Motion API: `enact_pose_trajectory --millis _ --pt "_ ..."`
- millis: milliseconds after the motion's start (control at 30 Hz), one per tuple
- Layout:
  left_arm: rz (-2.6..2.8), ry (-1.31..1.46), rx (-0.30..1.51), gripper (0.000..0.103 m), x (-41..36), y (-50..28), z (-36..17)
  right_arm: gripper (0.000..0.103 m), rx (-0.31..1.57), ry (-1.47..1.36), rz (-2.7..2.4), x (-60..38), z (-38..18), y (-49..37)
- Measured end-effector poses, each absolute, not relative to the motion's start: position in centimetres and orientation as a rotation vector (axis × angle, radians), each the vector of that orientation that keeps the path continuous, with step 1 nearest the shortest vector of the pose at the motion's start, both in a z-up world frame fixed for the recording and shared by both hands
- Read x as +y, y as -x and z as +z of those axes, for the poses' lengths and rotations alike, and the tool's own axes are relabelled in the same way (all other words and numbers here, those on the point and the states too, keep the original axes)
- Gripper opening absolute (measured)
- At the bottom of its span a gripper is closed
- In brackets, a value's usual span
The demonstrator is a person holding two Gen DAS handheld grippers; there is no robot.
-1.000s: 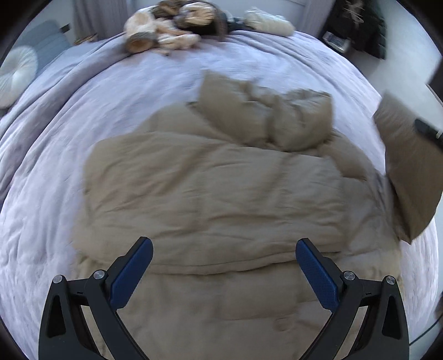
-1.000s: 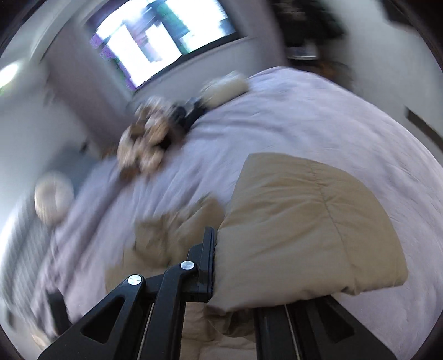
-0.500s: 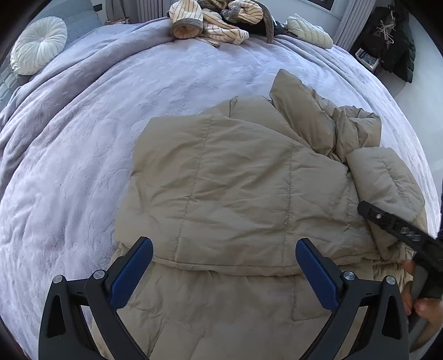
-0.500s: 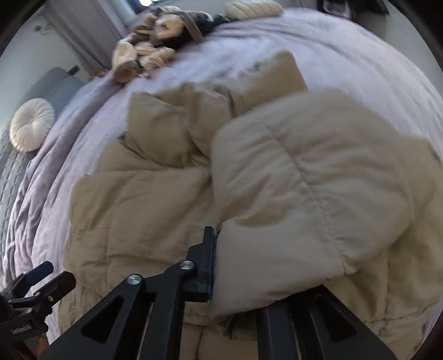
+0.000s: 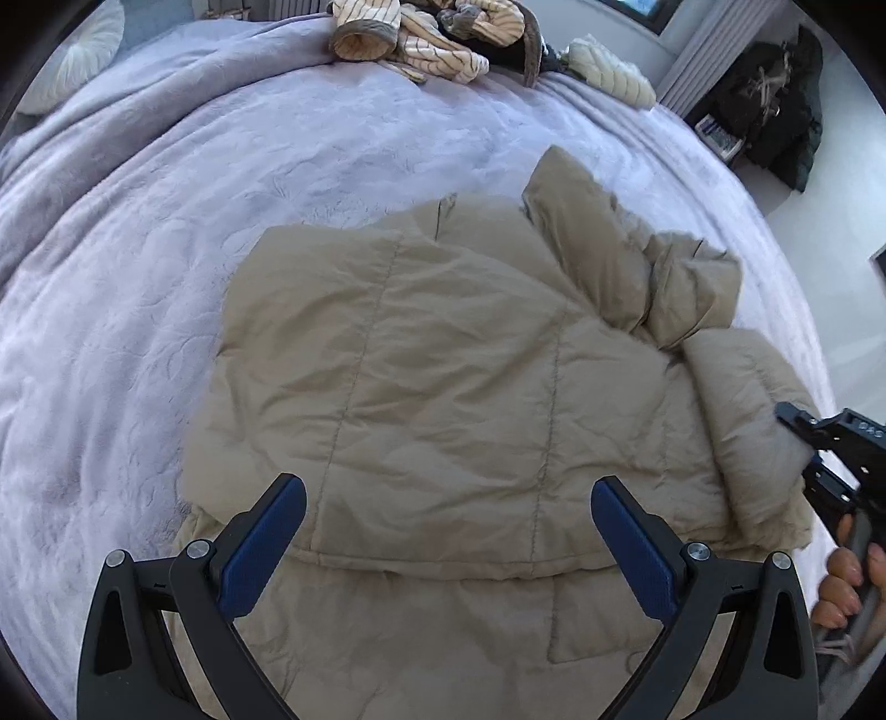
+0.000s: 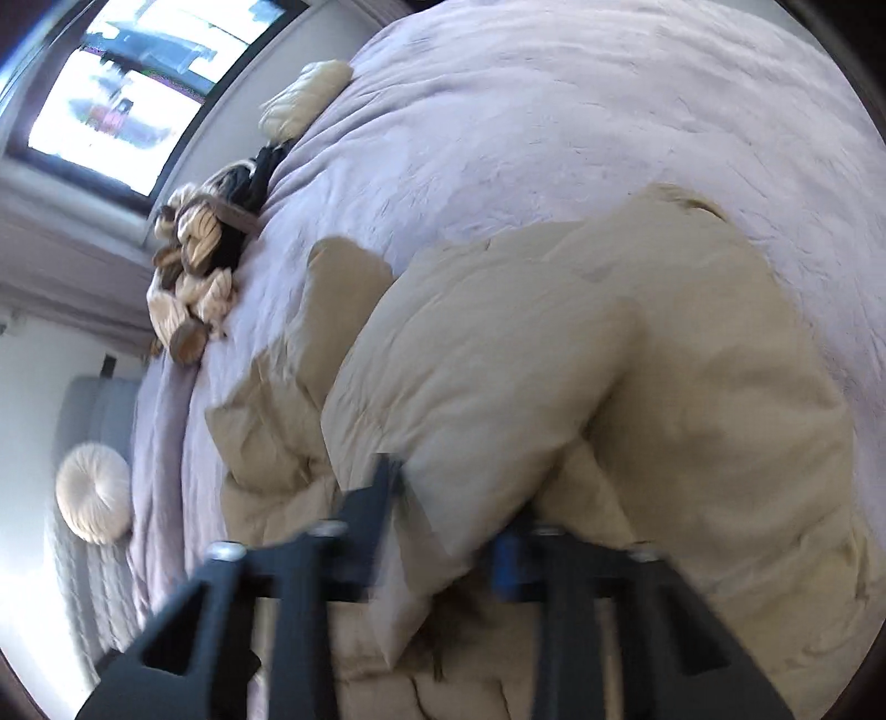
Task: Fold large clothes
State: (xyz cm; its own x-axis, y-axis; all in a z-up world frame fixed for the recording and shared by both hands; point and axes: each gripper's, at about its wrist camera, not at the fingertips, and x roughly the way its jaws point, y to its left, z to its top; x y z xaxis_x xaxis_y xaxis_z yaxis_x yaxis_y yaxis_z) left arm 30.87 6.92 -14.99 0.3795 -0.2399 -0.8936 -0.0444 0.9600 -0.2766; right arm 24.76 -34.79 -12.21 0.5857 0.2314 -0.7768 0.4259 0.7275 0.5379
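Folding is partly done: the tan puffer jacket [image 5: 443, 399] lies on the lavender bed [image 5: 166, 221], filling the middle of the left wrist view, with one panel already laid flat over the body and its hem edge running across at 6 o'clock. At 3 o'clock a padded sleeve [image 6: 498, 387] is doubled over toward the body but not yet laid flat, and the collar or hood bunches up at 1 o'clock. As I judge it, that sleeve has yet to be set down and smoothed, and the final fold into a compact bundle remains.

The left gripper [image 5: 448, 531] hovers over the near hem with its fingers wide apart and holding nothing. The right gripper [image 6: 448, 520] has its fingers clamped on the end of the sleeve; its view is blurred by motion.

Compared with a second ago, the sleeve that hung high and clear of the jacket at 3 o'clock has come down against the jacket's right edge, and the right gripper's camera has rolled sharply. The left gripper has advanced up the bed, so the striped clothes pile [image 5: 421, 39] at 12 o'clock looms nearer.
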Motion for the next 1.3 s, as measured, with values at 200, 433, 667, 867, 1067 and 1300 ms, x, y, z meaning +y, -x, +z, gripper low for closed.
enact_pose_trajectory --millis 200,433,667,867,1067,1300 --pt "-0.210 0.453 1.148 0.103 10.2 -31.6 -14.3 0.012 0.941 -0.441 0.123 -26.0 -8.9 -27.1" --pt "-0.263 0.636 1.104 0.103 13.1 -32.2 -13.7 0.016 1.066 -0.202 0.270 -16.9 -11.7 -26.9" --pt "-0.411 0.722 1.170 0.103 10.9 -33.3 -15.4 0.066 1.155 -0.153 0.254 -16.1 -12.5 -25.4" --pt "-0.483 0.707 1.251 0.103 7.2 -34.3 -17.3 0.066 1.218 -0.342 0.186 -23.7 -12.3 -21.2" --pt "-0.517 0.621 1.289 0.051 3.9 -35.4 -17.5 0.066 1.214 -0.710 -0.034 -35.9 -14.4 -16.5" --pt "-0.532 0.522 1.230 0.017 4.7 -33.0 -15.6 0.066 1.120 -0.874 -0.095 -40.2 -14.9 -15.0"
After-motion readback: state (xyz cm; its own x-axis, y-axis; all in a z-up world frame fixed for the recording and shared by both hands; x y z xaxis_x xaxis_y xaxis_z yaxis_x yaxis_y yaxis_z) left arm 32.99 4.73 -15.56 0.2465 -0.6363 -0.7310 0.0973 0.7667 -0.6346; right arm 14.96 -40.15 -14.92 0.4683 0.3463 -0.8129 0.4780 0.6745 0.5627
